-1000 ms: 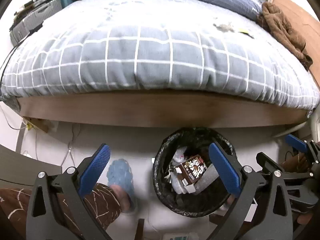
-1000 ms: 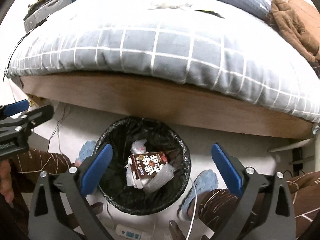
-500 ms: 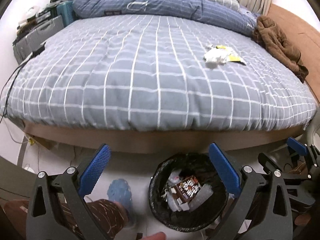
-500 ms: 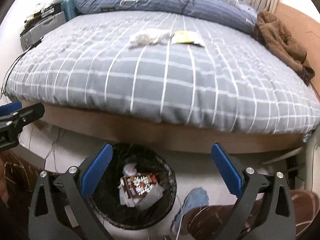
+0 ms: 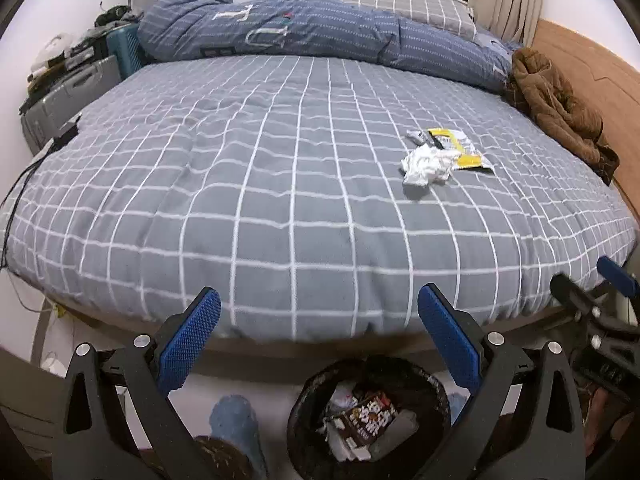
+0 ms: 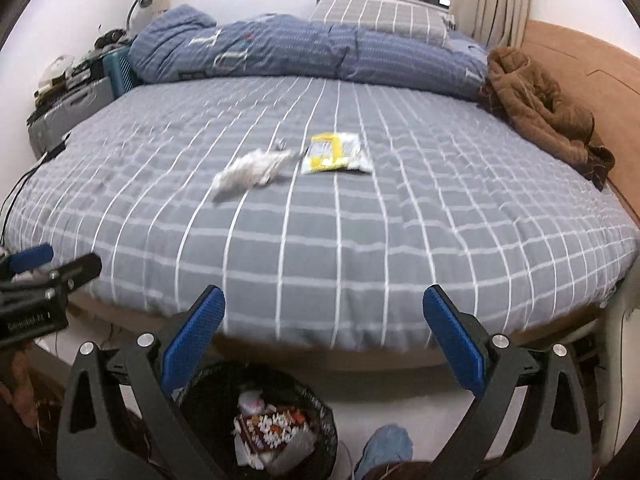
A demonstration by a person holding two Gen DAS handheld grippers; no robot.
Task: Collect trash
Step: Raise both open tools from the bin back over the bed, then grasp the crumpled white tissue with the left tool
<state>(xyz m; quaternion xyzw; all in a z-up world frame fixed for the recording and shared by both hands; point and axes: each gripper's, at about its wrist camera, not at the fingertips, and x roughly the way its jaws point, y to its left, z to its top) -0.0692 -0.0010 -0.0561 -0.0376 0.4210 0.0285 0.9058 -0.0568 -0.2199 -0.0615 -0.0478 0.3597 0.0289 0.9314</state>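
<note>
Crumpled white tissue — a soft, creased wad lying loose on the bed's grid-checked grey quilt, right of centre and toward the far half; touching or just beside it, a flat yellow-and-white snack wrapper, thin glossy film with a dark printed patch; a smaller silvery scrap sits just behind the tissue, too small to identify. Both items uncollected; judged to be the remaining trash.

Trash bin — round, lined with a black bag, standing on the floor against the foot of the bed, directly under the grippers; presumably set there so that items need only a short carry off the mattress edge. Contents: a brown printed drink carton, white crumpled paper, a clear plastic piece.

Left gripper — blue ribbed pads on black arms, jaws spread wide, nothing between them; held above the bin, aimed over the quilt.

Right gripper — same build, jaws likewise released and empty; the tissue and wrapper lie nearly straight ahead in its view, so it seems the better placed to reach.

Surroundings: rumpled navy duvet along the far side; brown fleece garment heaped by the wooden headboard; grey cases at the far left; blue slippers on the floor beside the bin.
</note>
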